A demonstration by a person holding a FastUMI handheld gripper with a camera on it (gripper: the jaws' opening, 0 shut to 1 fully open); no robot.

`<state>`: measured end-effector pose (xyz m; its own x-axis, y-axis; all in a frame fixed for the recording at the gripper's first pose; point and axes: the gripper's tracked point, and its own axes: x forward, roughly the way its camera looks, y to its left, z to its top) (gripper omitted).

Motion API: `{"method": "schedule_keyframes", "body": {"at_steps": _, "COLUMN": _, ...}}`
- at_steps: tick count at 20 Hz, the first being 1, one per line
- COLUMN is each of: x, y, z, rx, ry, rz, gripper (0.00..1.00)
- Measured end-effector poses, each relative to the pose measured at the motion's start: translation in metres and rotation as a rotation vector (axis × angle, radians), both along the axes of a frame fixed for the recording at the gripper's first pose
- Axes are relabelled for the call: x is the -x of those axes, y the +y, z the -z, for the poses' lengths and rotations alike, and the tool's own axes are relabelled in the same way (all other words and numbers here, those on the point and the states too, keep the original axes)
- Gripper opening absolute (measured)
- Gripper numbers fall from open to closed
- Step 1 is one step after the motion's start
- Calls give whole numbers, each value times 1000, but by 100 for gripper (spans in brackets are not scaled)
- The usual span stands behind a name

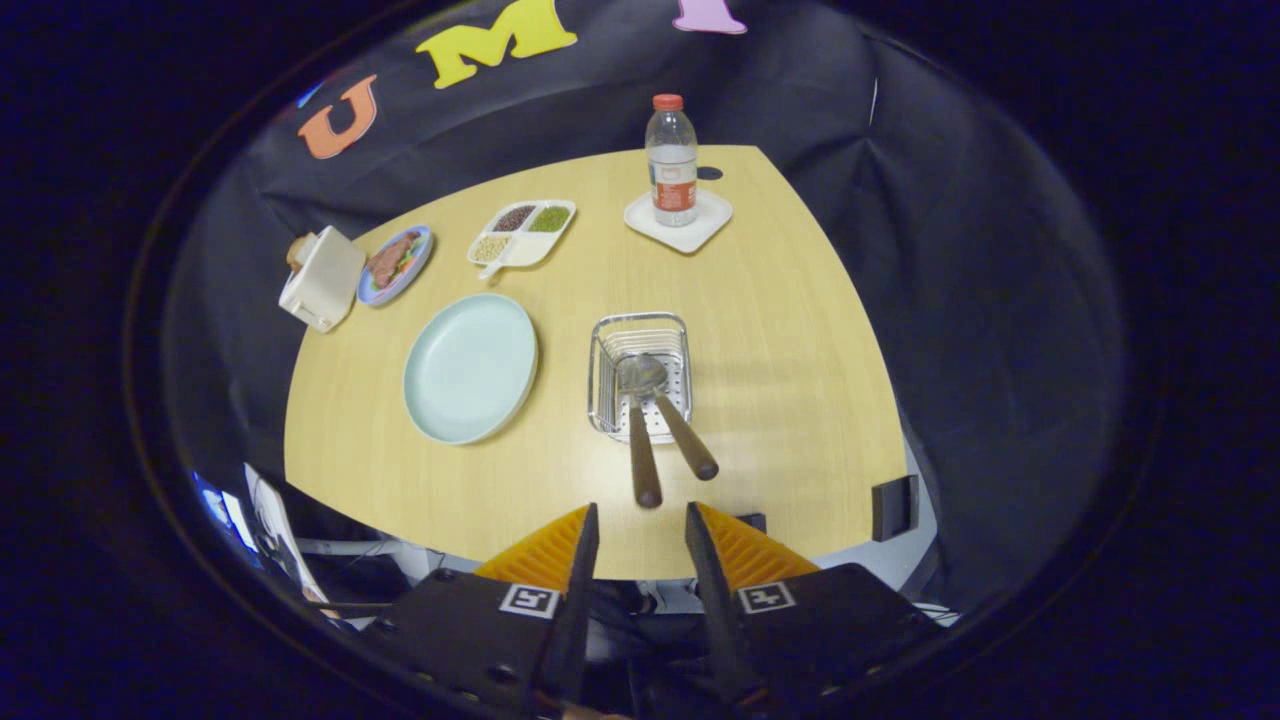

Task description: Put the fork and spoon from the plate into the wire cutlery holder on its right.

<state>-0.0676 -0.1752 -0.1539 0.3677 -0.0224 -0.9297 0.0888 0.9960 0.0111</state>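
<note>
The wire cutlery holder [640, 375] stands on the wooden table [780, 330], to the right of a pale green plate [470, 367] that holds nothing. Two utensils lie in the holder with their brown handles sticking out toward me: the spoon [665, 405], whose bowl shows inside the basket, and the fork [638, 440] beside it, its head mostly hidden under the spoon. My gripper [640, 520] hovers high above the table's near edge, open, with nothing between its fingers. The handle ends lie just ahead of the fingertips.
A water bottle [672, 160] stands on a white square coaster [680, 222] at the far side. A divided tray of beans [522, 232], a small plate of food [396, 264] and a white box-like object [322, 278] sit at the far left.
</note>
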Motion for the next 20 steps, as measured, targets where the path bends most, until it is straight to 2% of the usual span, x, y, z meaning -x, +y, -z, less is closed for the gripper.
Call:
{"method": "schedule_keyframes", "body": {"at_steps": 1, "x": -3, "y": 0, "z": -2, "rx": 9, "ry": -21, "rz": 1, "gripper": 58}}
{"method": "schedule_keyframes", "body": {"at_steps": 2, "x": -6, "y": -1, "z": -5, "rx": 19, "ry": -46, "rz": 0, "gripper": 74}}
{"method": "schedule_keyframes", "body": {"at_steps": 4, "x": -14, "y": 1, "z": -14, "rx": 41, "ry": -107, "rz": -3, "gripper": 91}}
{"method": "schedule_keyframes", "body": {"at_steps": 6, "x": -17, "y": 14, "z": -24, "rx": 21, "ry": -156, "rz": -8, "gripper": 96}}
{"method": "schedule_keyframes", "body": {"at_steps": 8, "x": -17, "y": 34, "z": -30, "rx": -26, "ry": -182, "rz": -21, "gripper": 96}}
{"method": "schedule_keyframes", "body": {"at_steps": 10, "x": -27, "y": 38, "z": -40, "rx": -5, "ry": -259, "rz": -27, "gripper": 97}}
{"method": "schedule_keyframes", "body": {"at_steps": 16, "x": -50, "y": 56, "z": -80, "rx": 37, "ry": -550, "rz": -44, "gripper": 97}}
{"method": "schedule_keyframes", "body": {"at_steps": 20, "x": -58, "y": 60, "z": -117, "rx": 110, "ry": -803, "rz": -36, "gripper": 97}}
